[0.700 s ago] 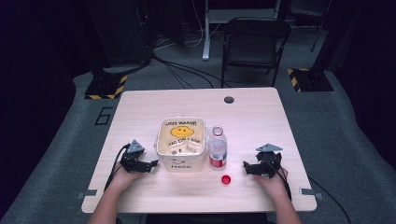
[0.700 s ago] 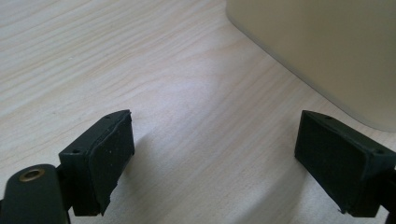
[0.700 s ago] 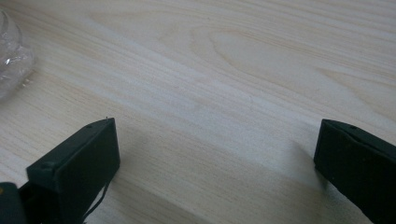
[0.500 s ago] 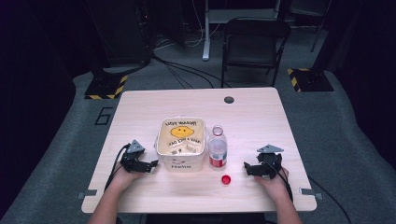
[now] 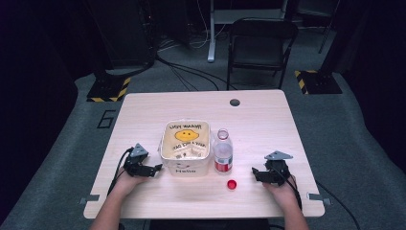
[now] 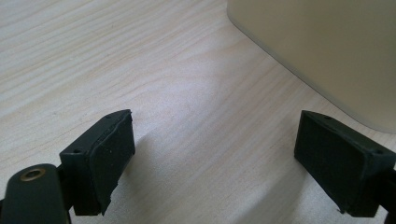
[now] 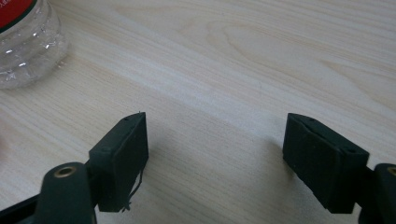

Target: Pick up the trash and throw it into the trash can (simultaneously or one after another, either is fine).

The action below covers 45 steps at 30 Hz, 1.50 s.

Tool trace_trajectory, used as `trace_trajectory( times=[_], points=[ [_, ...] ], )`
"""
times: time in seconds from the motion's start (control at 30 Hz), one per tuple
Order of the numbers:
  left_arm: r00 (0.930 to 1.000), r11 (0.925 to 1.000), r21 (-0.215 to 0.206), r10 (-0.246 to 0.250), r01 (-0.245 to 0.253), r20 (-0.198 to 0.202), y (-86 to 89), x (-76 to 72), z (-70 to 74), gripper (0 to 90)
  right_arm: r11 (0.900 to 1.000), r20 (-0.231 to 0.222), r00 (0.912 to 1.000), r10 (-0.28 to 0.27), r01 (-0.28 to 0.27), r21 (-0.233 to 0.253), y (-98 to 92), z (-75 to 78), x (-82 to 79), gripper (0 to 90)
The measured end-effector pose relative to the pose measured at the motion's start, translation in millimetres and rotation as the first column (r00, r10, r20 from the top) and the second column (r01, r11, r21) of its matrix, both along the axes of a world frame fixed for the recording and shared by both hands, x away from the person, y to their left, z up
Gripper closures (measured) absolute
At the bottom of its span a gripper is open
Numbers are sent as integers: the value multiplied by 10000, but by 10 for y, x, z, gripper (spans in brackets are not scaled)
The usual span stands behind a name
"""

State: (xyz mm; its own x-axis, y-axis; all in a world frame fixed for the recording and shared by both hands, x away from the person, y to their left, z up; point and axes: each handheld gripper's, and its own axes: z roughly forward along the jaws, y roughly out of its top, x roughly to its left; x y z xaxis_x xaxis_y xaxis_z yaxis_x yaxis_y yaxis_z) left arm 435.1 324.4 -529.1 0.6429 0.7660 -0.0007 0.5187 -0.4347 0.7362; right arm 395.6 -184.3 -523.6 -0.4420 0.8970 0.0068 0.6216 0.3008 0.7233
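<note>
A cream square container [image 5: 186,148] with a yellow smiley face on top stands at the table's front middle; its wall [image 6: 327,51] fills the upper right of the left gripper view. Right beside it a clear plastic bottle [image 5: 222,152] with a red label stands upright and uncapped; its base [image 7: 25,44] appears at the upper left of the right gripper view. A red cap [image 5: 232,184] lies on the table in front of the bottle. My left gripper [image 5: 154,169] rests open just left of the container. My right gripper [image 5: 256,173] rests open to the right of the cap, nothing between its jaws.
The light wooden table [image 5: 258,120] has a round cable hole [image 5: 234,102] near its far edge. A black chair [image 5: 258,43] stands behind the table. Yellow-and-black striped stand bases [image 5: 109,88] sit on the grey floor at both far corners.
</note>
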Motion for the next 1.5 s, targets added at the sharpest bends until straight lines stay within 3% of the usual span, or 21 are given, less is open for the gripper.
trace_trajectory(
  times=[0.27,0.33,0.57,0.87,1.03,1.33,1.5],
  points=[
    [10000,10000,96,-17,17,-31,3,12,6,120,10000,-54,10000,-1,0,-59,16,21,2,299],
    [9999,9999,-83,137,-138,-6,-18,19,-4,119,9999,-64,10000,54,-55,-108,6,25,7,316],
    [9998,9998,-46,196,-196,-9,-24,25,-3,119,9998,-66,10000,65,-64,203,26,103,6,327],
    [9996,9995,-128,277,-277,-2,-31,31,-6,119,9958,333,9963,791,-806,441,123,259,-78,357],
    [9995,9995,-103,306,-305,57,-29,36,-8,119,9933,195,9937,1103,-1109,323,172,327,-82,391],
    [9994,9993,-137,336,-335,78,-32,39,-10,119,9912,180,9927,1189,-1197,561,230,432,-93,361],
    [9994,9993,-132,340,-340,25,-31,34,-7,118,9850,378,9858,1639,-1656,477,360,553,-113,345]
  ],
)
